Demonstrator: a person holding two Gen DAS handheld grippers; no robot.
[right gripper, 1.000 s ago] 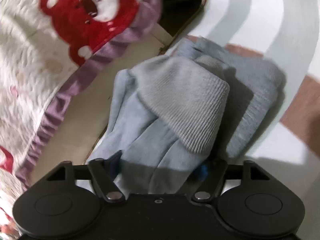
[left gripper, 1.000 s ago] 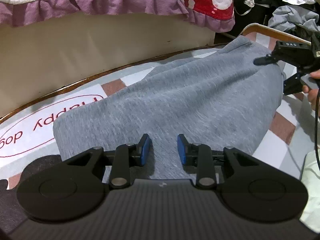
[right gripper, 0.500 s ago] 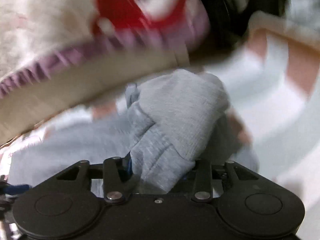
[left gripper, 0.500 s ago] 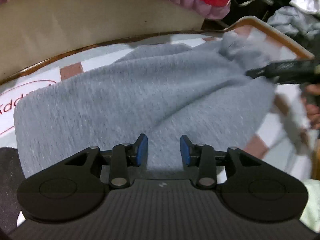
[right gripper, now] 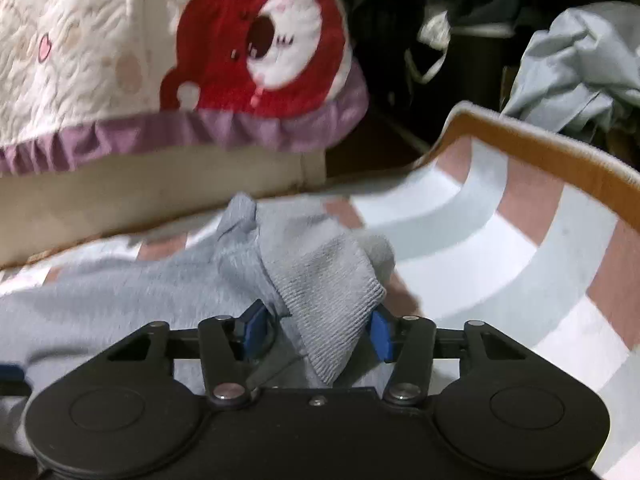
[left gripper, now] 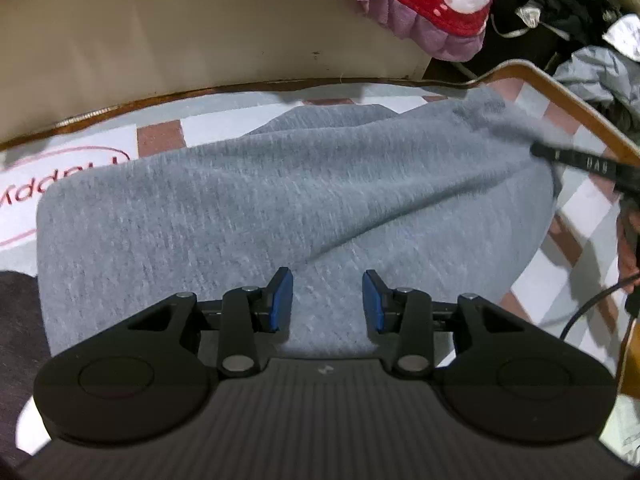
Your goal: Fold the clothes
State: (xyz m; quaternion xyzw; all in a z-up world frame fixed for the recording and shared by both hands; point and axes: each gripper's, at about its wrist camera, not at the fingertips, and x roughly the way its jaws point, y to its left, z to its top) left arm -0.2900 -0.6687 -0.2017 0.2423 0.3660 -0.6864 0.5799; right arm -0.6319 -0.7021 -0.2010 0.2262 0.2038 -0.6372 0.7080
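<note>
The right gripper [right gripper: 318, 330] has its jaws closed on the grey garment's ribbed cuff [right gripper: 332, 300].

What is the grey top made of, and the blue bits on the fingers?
The grey top looks like soft knitted cotton fleece: a matte, slightly fuzzy surface that drapes in folds, with a ribbed cuff. The blue pads on the fingers look like smooth rubber or plastic; which one is hard to tell.

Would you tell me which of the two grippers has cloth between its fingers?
The right gripper: the grey garment's ribbed cuff sits between its fingers. The left gripper is open over flat cloth.
</note>
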